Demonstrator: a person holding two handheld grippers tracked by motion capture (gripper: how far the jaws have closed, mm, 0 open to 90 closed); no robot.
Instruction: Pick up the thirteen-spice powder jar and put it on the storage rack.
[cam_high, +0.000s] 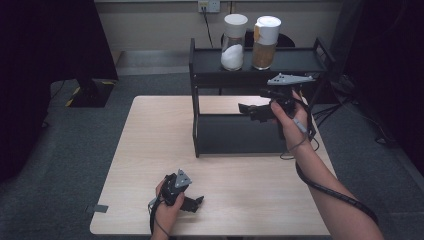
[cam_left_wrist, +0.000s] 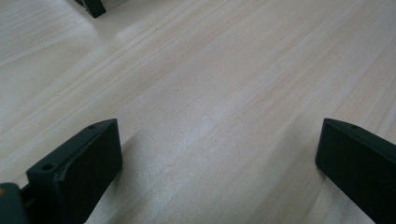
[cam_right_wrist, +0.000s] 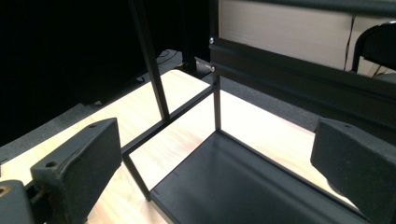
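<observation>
Left gripper (cam_left_wrist: 219, 158): I see its two black jaws come up from the bottom, one on each side, far apart, with nothing between them
Table (cam_left_wrist: 210, 84): I see pale wood with thin lines in the grain, and it sits close under the jaws
Shine: there is a soft bright patch on the wood between the jaws
Dark thing (cam_left_wrist: 93, 6): a small black bit sits at the top left edge, and I cannot tell what it is
</observation>
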